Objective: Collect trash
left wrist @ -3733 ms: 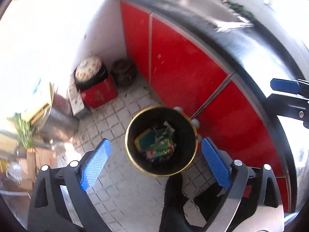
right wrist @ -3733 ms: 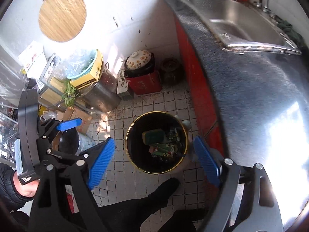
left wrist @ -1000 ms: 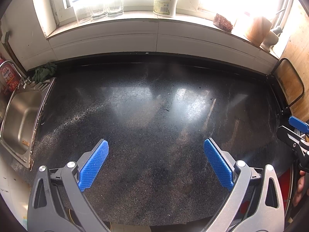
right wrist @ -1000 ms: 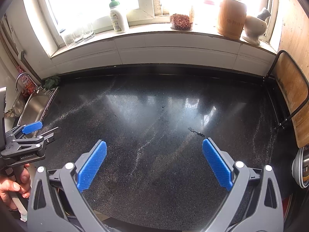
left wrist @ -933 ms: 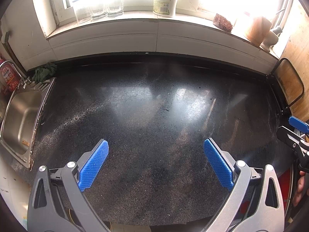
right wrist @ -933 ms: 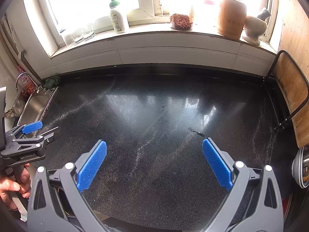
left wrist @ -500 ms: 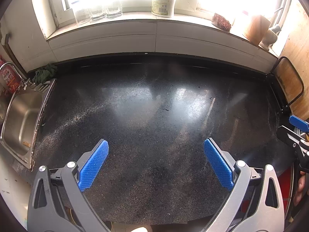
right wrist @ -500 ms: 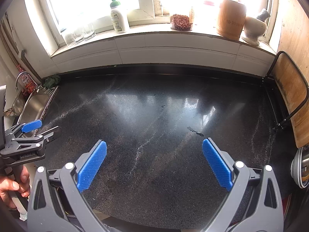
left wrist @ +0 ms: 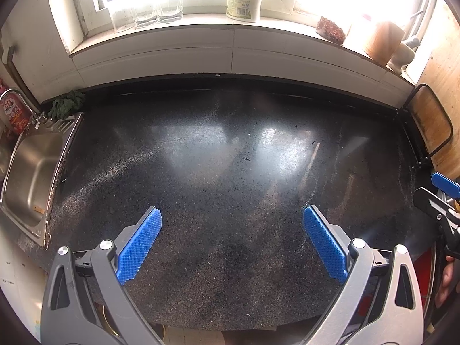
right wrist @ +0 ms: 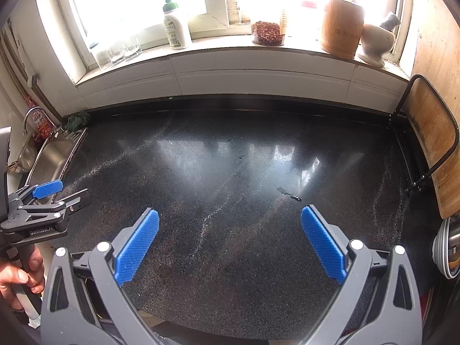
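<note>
Trash shows only as one small dark scrap (right wrist: 289, 195) lying on the black speckled countertop (right wrist: 230, 172), just beyond the right gripper (right wrist: 230, 244), toward its right finger; whether it is litter or a stain cannot be told. Both claws hang over the near part of the counter, each with its two blue pads spread wide and nothing between them: the left gripper (left wrist: 232, 247) sits left of the right one, held by a hand (right wrist: 20, 276) at the near left edge. At the far left, one steel sink (left wrist: 28, 178) holds a small tan bit, with a dark green rag (left wrist: 66, 104) at its far corner. Along the far windowsill stand three clear glasses (right wrist: 119, 50), one white bottle (right wrist: 174, 27), one clear tub of reddish dried bits (right wrist: 267, 33), one wooden canister (right wrist: 342, 30) and one pale mortar with a pestle (right wrist: 375, 40). One wooden board (right wrist: 431, 149) leans in a wire rack at the right.
</note>
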{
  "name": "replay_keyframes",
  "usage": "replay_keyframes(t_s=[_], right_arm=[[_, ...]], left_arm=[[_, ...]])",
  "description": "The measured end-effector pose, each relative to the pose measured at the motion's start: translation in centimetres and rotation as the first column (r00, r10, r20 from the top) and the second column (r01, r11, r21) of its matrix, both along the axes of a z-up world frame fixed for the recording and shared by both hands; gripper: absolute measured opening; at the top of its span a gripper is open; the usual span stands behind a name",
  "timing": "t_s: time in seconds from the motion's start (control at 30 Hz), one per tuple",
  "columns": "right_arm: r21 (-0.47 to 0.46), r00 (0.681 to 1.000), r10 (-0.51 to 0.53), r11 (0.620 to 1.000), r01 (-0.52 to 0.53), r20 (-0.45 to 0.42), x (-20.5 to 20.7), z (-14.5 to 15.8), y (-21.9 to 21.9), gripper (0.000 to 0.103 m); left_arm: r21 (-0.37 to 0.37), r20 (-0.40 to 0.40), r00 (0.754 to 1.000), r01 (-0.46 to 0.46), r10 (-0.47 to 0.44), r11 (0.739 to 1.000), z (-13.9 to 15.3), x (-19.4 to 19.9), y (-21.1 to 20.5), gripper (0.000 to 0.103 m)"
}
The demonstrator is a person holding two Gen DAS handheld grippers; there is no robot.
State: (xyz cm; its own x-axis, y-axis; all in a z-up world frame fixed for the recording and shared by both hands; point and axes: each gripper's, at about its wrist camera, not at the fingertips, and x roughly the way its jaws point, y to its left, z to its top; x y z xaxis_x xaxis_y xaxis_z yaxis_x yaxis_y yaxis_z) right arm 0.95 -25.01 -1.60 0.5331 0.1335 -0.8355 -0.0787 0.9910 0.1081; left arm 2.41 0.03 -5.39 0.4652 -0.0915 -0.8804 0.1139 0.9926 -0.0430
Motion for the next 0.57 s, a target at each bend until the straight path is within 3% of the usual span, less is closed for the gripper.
replay_keyframes(t_s=[0.27,0.57], right_arm=[[0.005,1.000,-0.004,1.000,0.004,-0.003,-0.03,-0.10,-0.35,0.096],[0.013,1.000,-0.009,1.000,0.009,-0.007,0.03,-0.37,-0.85,0.096]], left_arm=[[0.036,0.024,1.000,0.002,-0.003,0.999,0.29,-0.17,-0.44,0.096],[0.021,0.008,1.000,0.025,-0.025,0.999,-0.05,-0.16,-1.01,0.096]])
